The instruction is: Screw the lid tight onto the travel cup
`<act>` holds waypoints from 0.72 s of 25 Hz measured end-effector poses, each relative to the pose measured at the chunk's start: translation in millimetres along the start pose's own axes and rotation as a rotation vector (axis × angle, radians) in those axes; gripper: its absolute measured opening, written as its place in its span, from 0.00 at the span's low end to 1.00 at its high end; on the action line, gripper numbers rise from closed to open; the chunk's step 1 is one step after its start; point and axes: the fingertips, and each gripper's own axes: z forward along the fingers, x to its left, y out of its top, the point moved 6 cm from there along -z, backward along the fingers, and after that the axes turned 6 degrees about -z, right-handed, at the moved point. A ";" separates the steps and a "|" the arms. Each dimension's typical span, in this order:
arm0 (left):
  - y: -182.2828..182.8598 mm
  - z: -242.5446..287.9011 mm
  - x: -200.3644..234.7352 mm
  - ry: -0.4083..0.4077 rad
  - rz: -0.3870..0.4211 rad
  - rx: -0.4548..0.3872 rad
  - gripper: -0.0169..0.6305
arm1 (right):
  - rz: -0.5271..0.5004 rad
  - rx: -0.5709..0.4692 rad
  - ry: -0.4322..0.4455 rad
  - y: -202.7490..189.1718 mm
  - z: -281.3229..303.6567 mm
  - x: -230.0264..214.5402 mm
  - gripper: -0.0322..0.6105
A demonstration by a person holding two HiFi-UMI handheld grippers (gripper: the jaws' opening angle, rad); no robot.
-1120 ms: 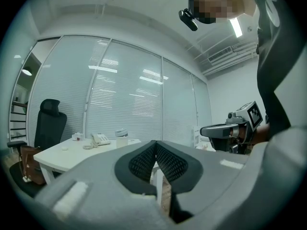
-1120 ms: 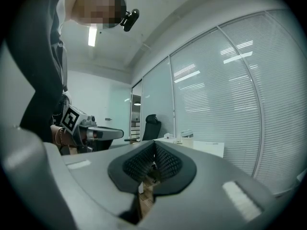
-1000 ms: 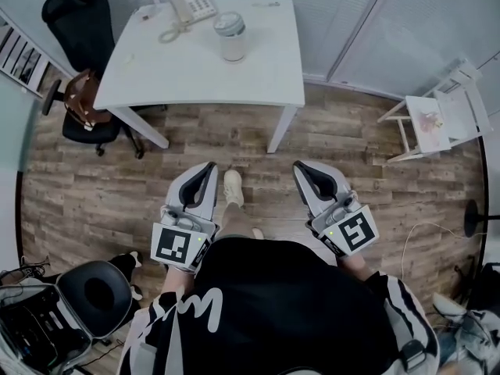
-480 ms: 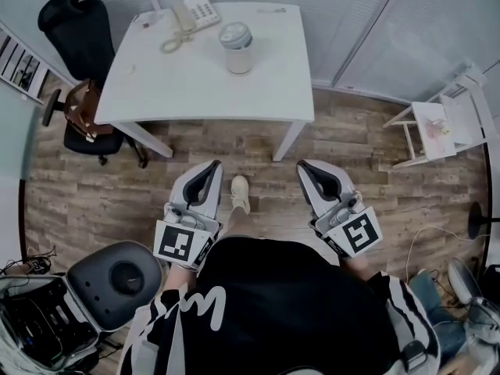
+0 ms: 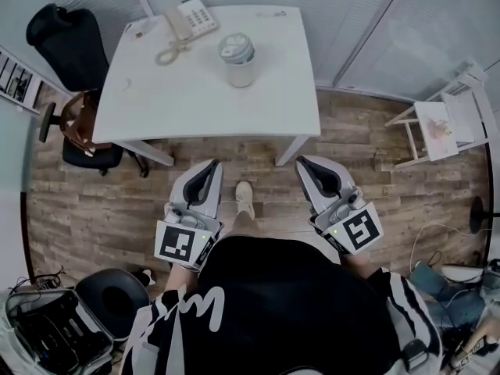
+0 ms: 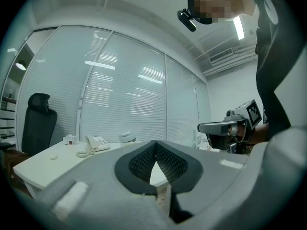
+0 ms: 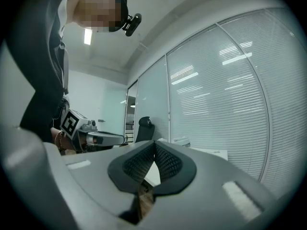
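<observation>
A white travel cup (image 5: 238,61) with a grey lid on top stands upright on the white table (image 5: 195,92), toward its far middle. It also shows small beyond the jaws as the cup (image 6: 127,136) in the left gripper view and faintly as the cup (image 7: 181,141) in the right gripper view. My left gripper (image 5: 212,165) and right gripper (image 5: 304,162) are both shut and empty, held level side by side over the wooden floor, short of the table's near edge. Each gripper's pads meet with nothing between them.
A corded desk phone (image 5: 187,22) lies on the table's far left. A black office chair (image 5: 58,37) stands left of the table, a small white side table (image 5: 441,127) at the right. A black stool (image 5: 113,299) and an open case (image 5: 39,338) sit at lower left.
The table and cup have come nearer in the head view as the person walks forward. Both grippers stay shut and keep their pose side by side.
</observation>
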 end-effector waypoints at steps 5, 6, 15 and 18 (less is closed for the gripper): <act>9.0 21.2 26.4 -0.017 -0.001 -0.008 0.03 | -0.007 0.008 -0.009 4.0 29.8 -14.3 0.05; 10.8 24.9 31.2 -0.021 -0.001 -0.011 0.03 | -0.012 0.009 -0.010 5.4 34.8 -16.5 0.05; 23.9 57.2 72.3 -0.038 -0.003 -0.011 0.03 | -0.017 0.010 -0.026 10.0 79.2 -37.3 0.05; 27.1 71.5 92.9 -0.039 -0.007 -0.009 0.03 | -0.002 0.008 -0.036 9.1 98.9 -48.7 0.05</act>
